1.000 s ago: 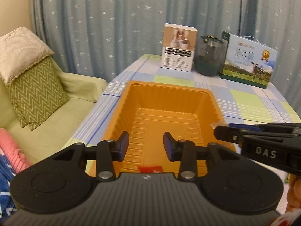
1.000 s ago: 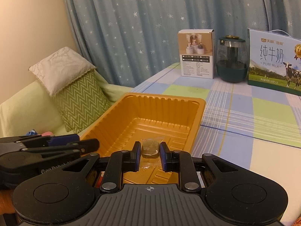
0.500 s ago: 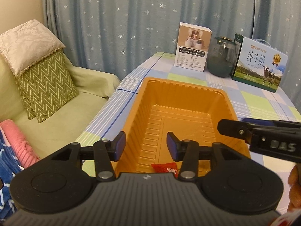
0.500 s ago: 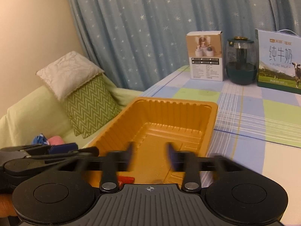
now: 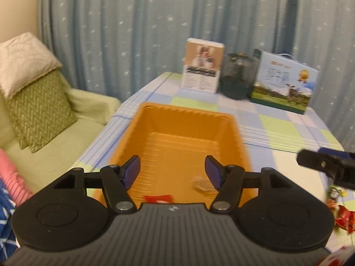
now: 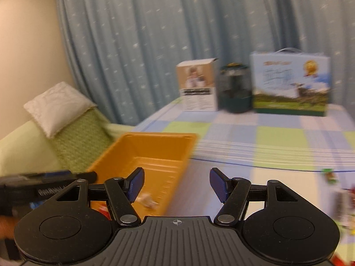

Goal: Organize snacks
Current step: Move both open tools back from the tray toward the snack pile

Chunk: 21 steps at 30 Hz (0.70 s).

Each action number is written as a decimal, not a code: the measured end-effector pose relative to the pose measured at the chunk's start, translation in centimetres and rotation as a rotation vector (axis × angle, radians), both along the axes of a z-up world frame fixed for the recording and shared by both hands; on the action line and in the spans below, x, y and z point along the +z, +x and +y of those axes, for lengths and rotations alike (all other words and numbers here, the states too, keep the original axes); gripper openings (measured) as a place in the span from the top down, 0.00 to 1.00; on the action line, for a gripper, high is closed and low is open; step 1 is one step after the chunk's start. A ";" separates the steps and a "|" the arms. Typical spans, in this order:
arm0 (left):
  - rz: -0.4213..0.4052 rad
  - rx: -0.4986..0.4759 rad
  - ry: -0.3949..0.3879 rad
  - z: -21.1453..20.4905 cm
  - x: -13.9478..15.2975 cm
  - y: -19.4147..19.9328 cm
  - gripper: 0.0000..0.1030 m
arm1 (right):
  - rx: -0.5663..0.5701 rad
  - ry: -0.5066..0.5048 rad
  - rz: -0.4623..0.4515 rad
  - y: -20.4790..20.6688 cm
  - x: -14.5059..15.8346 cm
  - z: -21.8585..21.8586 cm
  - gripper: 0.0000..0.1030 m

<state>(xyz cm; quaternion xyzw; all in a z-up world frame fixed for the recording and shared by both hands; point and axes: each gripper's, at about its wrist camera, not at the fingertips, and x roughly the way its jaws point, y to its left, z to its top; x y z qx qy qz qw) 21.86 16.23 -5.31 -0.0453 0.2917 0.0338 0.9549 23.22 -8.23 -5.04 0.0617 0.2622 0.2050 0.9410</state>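
An orange plastic tray stands on the checked tablecloth; it also shows at the left in the right wrist view. In it lie a red snack packet and a small clear-wrapped snack, which also shows in the right wrist view. My left gripper is open and empty above the tray's near end. My right gripper is open and empty over the tray's right rim and the cloth. It shows at the right in the left wrist view.
Loose snacks lie on the cloth at the right, also in the right wrist view. A white box, a dark jar and a milk carton stand at the table's far edge. A sofa with cushions is left.
My right gripper has opened and let the clear-wrapped snack fall into the tray, then swung right. My left gripper has opened wider and pulled back a little.
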 end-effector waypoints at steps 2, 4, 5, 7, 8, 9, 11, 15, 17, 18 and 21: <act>-0.023 -0.027 -0.011 -1.5 0.4 -0.4 0.40 | -0.043 -0.029 -0.017 -1.6 -0.2 -1.8 0.37; -0.051 -0.057 -0.022 -3.2 0.7 -1.0 0.38 | -0.079 -0.065 -0.035 -3.3 -0.4 -3.4 0.37; -0.061 -0.079 -0.022 -4.1 0.8 -1.3 0.36 | -0.102 -0.078 -0.041 -4.1 -0.6 -4.3 0.37; -0.072 -0.121 -0.021 -6.0 0.8 -1.8 0.36 | -0.142 -0.098 -0.052 -6.1 -1.0 -6.2 0.37; -0.074 -0.146 -0.023 -7.0 0.8 -2.1 0.35 | -0.164 -0.110 -0.056 -7.0 -1.1 -7.2 0.37; -0.072 -0.169 -0.022 -7.9 0.7 -2.4 0.33 | -0.186 -0.121 -0.056 -7.9 -1.4 -8.1 0.37; -0.064 -0.207 -0.015 -9.8 0.2 -3.0 0.33 | -0.238 -0.134 -0.048 -9.6 -1.9 -10.1 0.37; -0.040 -0.279 -0.004 -13.2 -1.0 -3.9 0.33 | -0.316 -0.159 0.001 -12.2 -3.5 -13.4 0.37; -0.026 -0.309 0.002 -14.5 -1.7 -4.4 0.33 | -0.349 -0.161 0.032 -13.0 -4.2 -14.9 0.37; -0.017 -0.323 0.008 -15.1 -2.1 -4.6 0.32 | -0.362 -0.162 0.048 -13.3 -4.7 -15.6 0.37; 0.004 -0.372 0.032 -16.9 -3.1 -5.0 0.32 | -0.391 -0.145 0.074 -13.5 -5.6 -17.0 0.37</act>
